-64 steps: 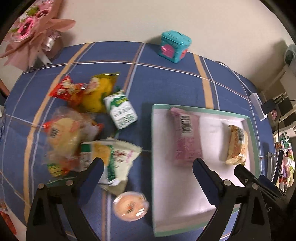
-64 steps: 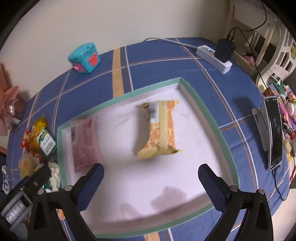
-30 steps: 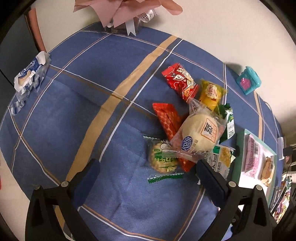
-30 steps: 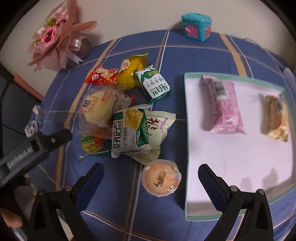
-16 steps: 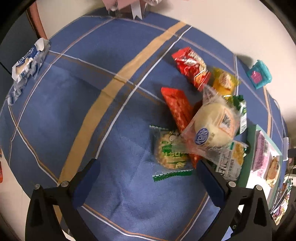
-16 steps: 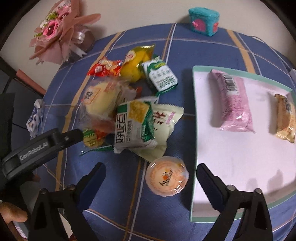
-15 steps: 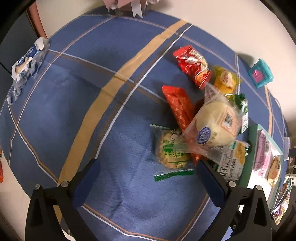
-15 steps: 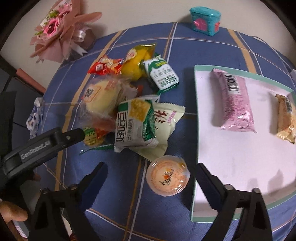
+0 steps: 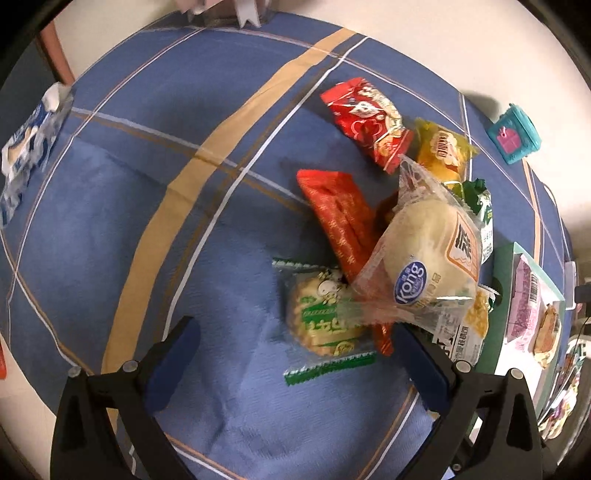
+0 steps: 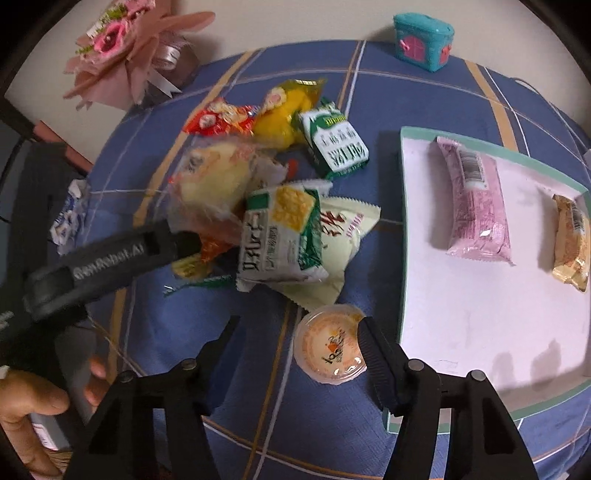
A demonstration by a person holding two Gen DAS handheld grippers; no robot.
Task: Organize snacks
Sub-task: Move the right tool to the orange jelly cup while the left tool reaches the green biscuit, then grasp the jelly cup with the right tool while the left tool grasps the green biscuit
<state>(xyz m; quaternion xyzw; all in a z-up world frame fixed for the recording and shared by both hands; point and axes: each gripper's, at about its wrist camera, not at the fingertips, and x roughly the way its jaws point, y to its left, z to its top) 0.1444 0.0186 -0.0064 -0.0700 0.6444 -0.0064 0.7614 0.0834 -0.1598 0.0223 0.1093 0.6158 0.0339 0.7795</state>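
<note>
A pile of snack packets lies on the blue tablecloth. In the left wrist view my left gripper [image 9: 295, 354] is open just in front of a green cookie packet [image 9: 325, 321], next to a wrapped bun [image 9: 428, 254] and a red packet [image 9: 343, 218]. In the right wrist view my right gripper [image 10: 299, 343] is open, its right finger beside an orange jelly cup [image 10: 330, 343]. A green cracker packet [image 10: 280, 236] lies beyond it. The white tray [image 10: 480, 317] holds a pink bar [image 10: 474, 206] and an orange bar [image 10: 570, 240].
A teal toy box [image 10: 423, 35] and a pink bouquet [image 10: 129, 48] stand at the table's far edge. A blue-white wrapper [image 9: 26, 144] lies at the left edge. The left gripper's body [image 10: 107, 258] reaches into the right wrist view.
Both grippers have moved closer to the snack pile. The right gripper has lowered toward the jelly cup and its jaws have narrowed. The left gripper has neared the cookie packet.
</note>
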